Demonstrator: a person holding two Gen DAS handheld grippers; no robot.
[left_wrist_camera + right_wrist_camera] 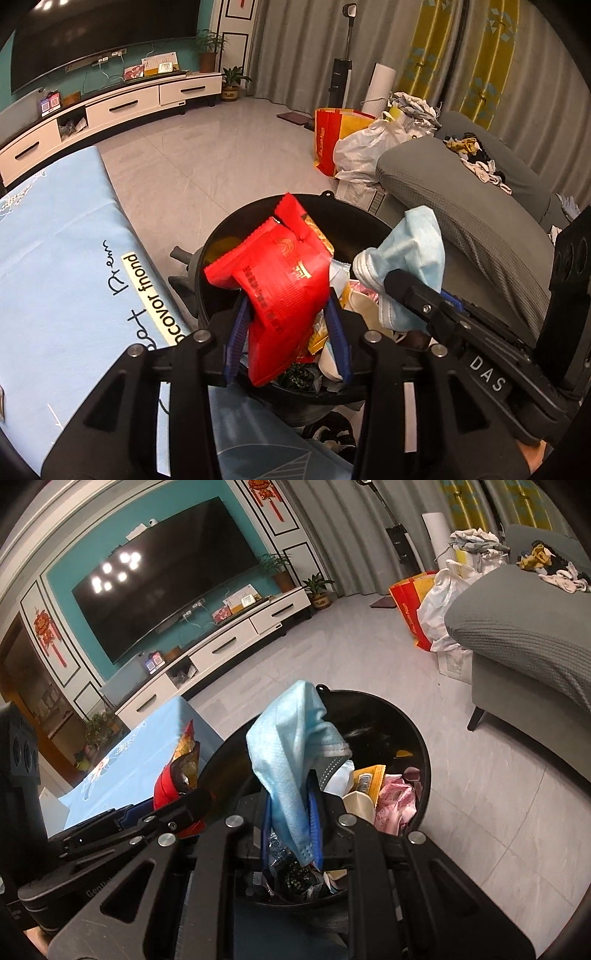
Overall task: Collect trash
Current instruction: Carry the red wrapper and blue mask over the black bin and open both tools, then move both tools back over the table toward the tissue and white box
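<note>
- Red snack wrapper [280, 280]: crumpled foil packet, upright between the blue pads [236, 336] of the left gripper [288, 332], directly above the black trash bin [354, 218]. The jaws stand partly apart; whether the pads still press on the wrapper cannot be told.
- Blue face mask [291, 753]: pinched in the closed right gripper [291, 830], hanging over the bin's opening.
- Bin contents: a pink wrapper [395, 801], a yellow packet [373, 779] and other mixed litter.
- Surroundings: light blue cloth [66, 258] just left of the bin; grey sofa [461, 192] to its right; TV [166, 590] and white cabinet [122, 107] across the tiled floor.
</note>
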